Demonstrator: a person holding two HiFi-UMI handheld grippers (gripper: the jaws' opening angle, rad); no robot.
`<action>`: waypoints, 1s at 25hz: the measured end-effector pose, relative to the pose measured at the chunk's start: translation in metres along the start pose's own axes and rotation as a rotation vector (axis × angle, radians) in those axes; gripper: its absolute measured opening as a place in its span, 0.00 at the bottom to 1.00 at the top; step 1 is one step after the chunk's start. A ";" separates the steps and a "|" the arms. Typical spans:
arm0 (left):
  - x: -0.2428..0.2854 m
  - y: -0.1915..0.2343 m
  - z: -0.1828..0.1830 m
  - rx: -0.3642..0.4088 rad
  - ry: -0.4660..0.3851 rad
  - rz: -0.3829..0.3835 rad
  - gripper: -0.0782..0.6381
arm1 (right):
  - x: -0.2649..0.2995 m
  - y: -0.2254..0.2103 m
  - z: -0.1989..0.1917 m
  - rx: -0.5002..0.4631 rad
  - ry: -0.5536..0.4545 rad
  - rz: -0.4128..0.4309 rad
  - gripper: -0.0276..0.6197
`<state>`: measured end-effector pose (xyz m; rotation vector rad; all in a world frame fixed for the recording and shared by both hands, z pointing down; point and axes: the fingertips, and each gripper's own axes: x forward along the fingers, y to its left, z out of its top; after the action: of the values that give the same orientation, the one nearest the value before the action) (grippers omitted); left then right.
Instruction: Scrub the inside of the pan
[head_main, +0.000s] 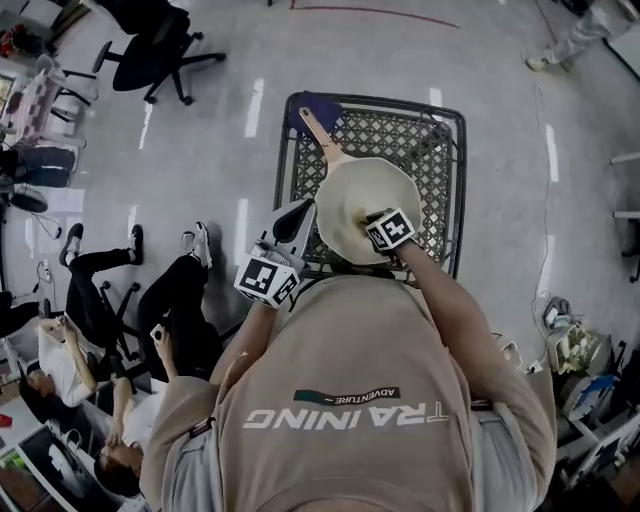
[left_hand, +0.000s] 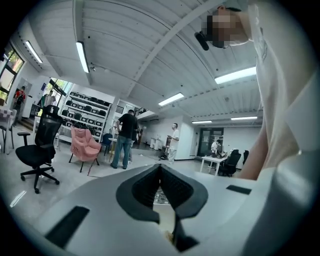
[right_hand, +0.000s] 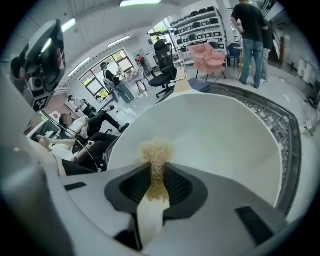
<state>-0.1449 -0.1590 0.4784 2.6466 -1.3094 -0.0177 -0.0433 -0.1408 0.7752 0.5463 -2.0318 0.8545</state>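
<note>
A cream pan (head_main: 365, 205) with a wooden handle (head_main: 322, 135) stands tilted on the black mesh table (head_main: 440, 140). My left gripper (head_main: 303, 212) meets the pan's left edge; in the left gripper view its jaws (left_hand: 160, 170) are shut with a thin cream strip of the pan's rim (left_hand: 166, 220) pinched between them. Inside the pan sits my right gripper (head_main: 385, 228). The right gripper view shows it (right_hand: 157, 167) shut on a yellowish fibrous scrubber (right_hand: 156, 152), whose tuft sticks out past the fingertips over the pan's pale inner wall (right_hand: 220, 140).
A blue cloth (head_main: 318, 105) lies at the table's far left corner, by the handle's end. People sit on the floor to the left (head_main: 100, 290), and a black office chair (head_main: 150, 50) stands beyond. Other people, a pink armchair (left_hand: 84, 142) and shelves appear in the left gripper view.
</note>
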 end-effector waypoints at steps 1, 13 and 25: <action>0.006 0.002 0.002 0.001 -0.001 -0.008 0.13 | 0.000 -0.006 0.003 0.008 -0.013 -0.016 0.18; 0.015 0.026 0.015 -0.005 0.049 0.006 0.13 | 0.066 -0.029 0.047 -0.013 -0.032 -0.095 0.18; 0.001 0.046 0.005 -0.008 0.107 0.007 0.13 | 0.079 -0.049 0.053 -0.063 0.018 -0.218 0.18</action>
<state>-0.1804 -0.1880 0.4818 2.5974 -1.2821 0.1175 -0.0835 -0.2186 0.8373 0.7074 -1.9335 0.6606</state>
